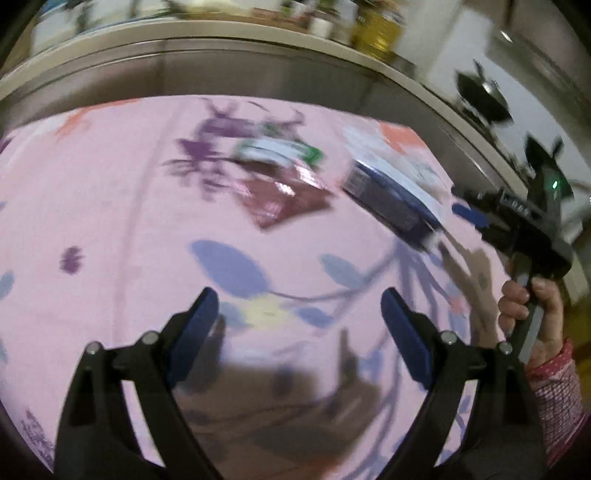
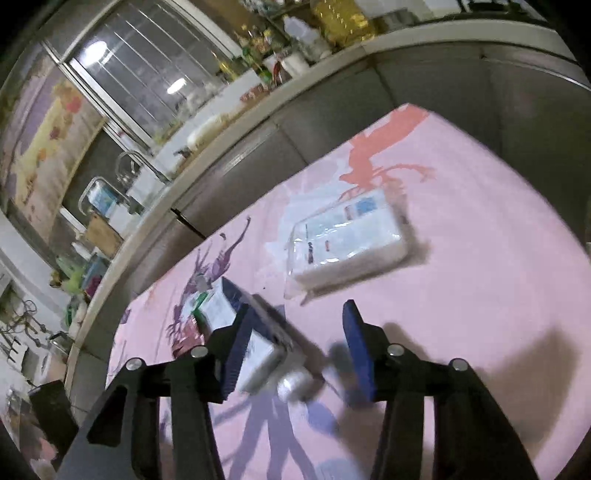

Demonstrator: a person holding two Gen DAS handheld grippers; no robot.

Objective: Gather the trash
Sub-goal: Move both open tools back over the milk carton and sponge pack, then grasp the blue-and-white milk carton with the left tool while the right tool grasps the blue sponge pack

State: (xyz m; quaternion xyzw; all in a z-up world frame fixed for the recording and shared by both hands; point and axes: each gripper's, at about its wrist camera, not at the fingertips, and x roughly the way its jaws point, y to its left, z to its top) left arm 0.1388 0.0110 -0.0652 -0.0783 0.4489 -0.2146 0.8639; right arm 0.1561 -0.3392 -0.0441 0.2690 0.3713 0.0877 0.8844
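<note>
A pink flowered cloth (image 1: 110, 221) covers the table. On it lie a dark red foil wrapper (image 1: 284, 199), a white and green packet (image 1: 277, 149) behind it, and a dark blue and white carton (image 1: 391, 199) to the right. My left gripper (image 1: 299, 314) is open and empty above the cloth. My right gripper (image 2: 291, 332) is open, and the carton (image 2: 258, 336) lies between its fingers, close to the left one (image 2: 236, 332). The right gripper also shows at the right edge of the left wrist view (image 1: 472, 216). A clear-wrapped white tissue pack (image 2: 347, 240) lies beyond.
A grey cabinet front (image 1: 258, 74) with a pale worktop runs behind the table. Bottles and jars (image 2: 332, 22) stand on it, with a sink and tap (image 2: 129, 173) further left. Black pans (image 1: 484, 96) sit at the far right.
</note>
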